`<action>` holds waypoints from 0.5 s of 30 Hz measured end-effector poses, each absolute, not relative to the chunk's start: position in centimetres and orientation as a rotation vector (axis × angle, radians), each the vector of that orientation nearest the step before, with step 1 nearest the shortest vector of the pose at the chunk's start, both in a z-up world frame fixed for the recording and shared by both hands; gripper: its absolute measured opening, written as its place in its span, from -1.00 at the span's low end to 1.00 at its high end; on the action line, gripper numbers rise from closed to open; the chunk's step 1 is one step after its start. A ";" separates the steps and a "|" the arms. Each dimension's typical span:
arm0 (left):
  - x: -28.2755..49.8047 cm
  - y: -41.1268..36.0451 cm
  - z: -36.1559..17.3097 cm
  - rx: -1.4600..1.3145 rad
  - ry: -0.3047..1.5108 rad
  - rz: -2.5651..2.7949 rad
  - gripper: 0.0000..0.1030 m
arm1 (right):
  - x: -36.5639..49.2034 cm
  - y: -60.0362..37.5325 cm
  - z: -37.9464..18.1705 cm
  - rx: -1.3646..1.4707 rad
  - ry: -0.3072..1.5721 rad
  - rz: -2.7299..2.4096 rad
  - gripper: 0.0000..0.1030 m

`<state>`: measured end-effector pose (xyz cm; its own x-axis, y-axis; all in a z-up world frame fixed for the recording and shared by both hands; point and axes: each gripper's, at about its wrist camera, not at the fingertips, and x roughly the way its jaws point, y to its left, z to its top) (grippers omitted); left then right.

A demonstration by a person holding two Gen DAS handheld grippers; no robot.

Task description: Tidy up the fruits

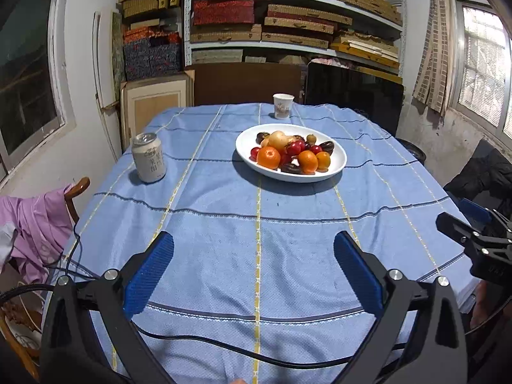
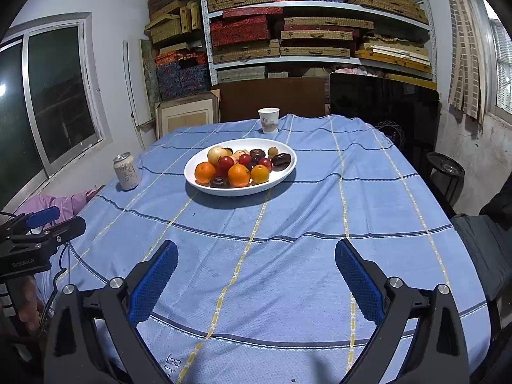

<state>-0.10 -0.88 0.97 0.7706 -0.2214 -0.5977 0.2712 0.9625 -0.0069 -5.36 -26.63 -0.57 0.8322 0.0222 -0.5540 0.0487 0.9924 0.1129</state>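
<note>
On the blue cloth, the oval plate [image 1: 336, 166] of fruit runs left-right; both tools gape empty.

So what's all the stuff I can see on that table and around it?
plate: one, white, oval, middle of the table, holding all the fruit
oranges: about four, orange, near side of the plate
red fruits: several, small, centre of the pile
dark fruits: a few, brown-purple, around the pile's edges
can: one, pale, upright, left of the plate
cup: one, white paper, far edge of the table
tablecloth: one, blue with yellow stripes
shelves: stacked boxes, back wall
left gripper: open, empty, blue pads
right gripper: open, empty, blue pads
</note>
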 end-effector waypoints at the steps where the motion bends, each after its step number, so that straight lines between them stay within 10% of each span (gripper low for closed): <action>1: -0.1 -0.9 1.0 0.082 0.635 -0.270 0.90 | -5.3 -26.7 -0.7 0.125 0.589 -0.018 0.93; 15: 0.7 -0.8 0.6 0.082 0.670 -0.190 0.90 | -5.2 -26.5 -1.5 0.126 0.610 -0.025 0.93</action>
<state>0.67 -0.80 0.61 0.7675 -0.1486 -0.6236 0.2014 0.9794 0.0144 -5.21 -26.48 -1.48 0.8198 0.0133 -0.5726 0.0608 0.9921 0.1101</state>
